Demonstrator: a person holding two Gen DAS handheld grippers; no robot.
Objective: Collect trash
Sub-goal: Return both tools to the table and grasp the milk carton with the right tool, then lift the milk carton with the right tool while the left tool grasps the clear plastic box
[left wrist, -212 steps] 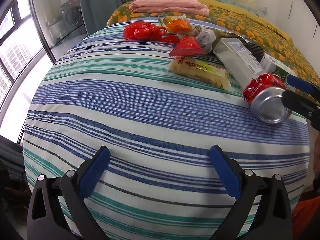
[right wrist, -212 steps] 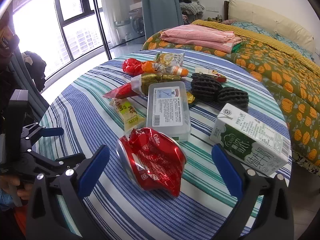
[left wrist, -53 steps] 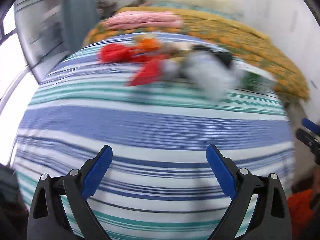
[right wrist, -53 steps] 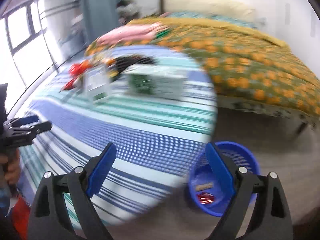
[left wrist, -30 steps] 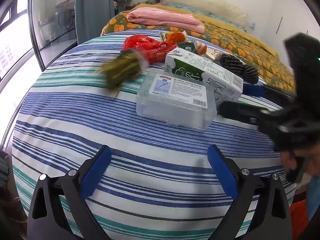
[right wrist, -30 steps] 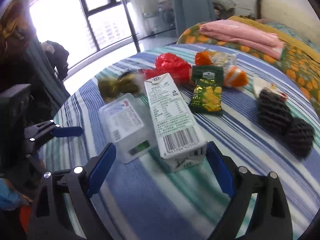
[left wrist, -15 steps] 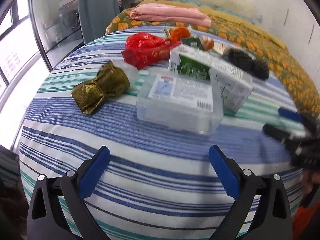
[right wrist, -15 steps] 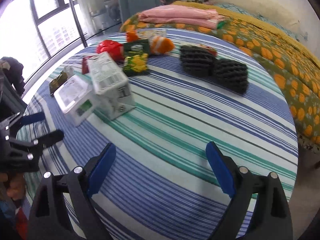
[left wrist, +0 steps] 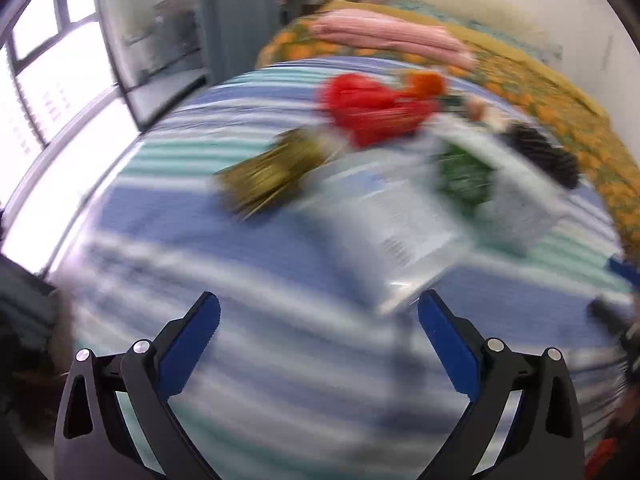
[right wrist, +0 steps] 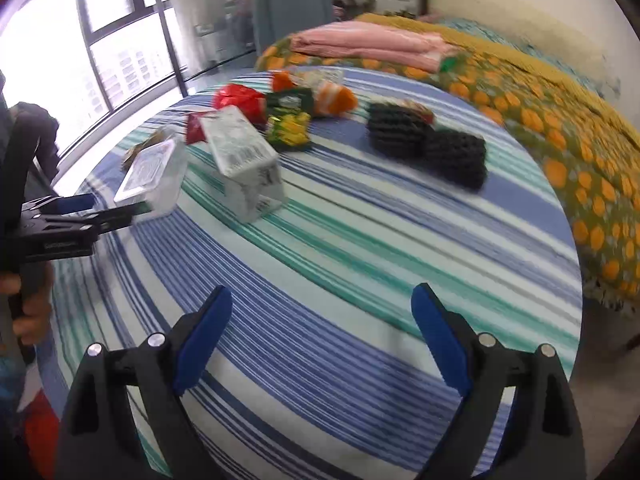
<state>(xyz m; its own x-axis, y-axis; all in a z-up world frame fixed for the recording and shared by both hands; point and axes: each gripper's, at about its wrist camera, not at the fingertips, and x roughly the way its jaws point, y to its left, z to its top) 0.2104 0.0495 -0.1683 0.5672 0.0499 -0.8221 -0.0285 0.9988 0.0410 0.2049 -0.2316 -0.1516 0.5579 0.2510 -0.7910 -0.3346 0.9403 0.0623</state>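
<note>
1. Clearly, our right gripper stood with its blue pads wide apart and nothing between them, hanging over a bare stretch of the striped tablecloth.
2. Our left gripper was likewise spread wide and empty; its own view was badly smeared by blur.
3. From the right wrist view we saw the left gripper at the left edge, held by a hand, its fingertips close to the clear plastic box. We could not tell whether they touched it.
4. The trash lay together on the far-left part of the table. The milk carton lay just beside the clear box, and a crumpled gold wrapper sat on the box's other side.
5. Behind them we saw a red bag, a green-and-yellow packet and an orange-and-white wrapper.
6. Two black mesh pieces lay side by side, apart from the heap, towards the bed.
7. Folded pink bedding rested on the orange-patterned bedspread beyond the table.
</note>
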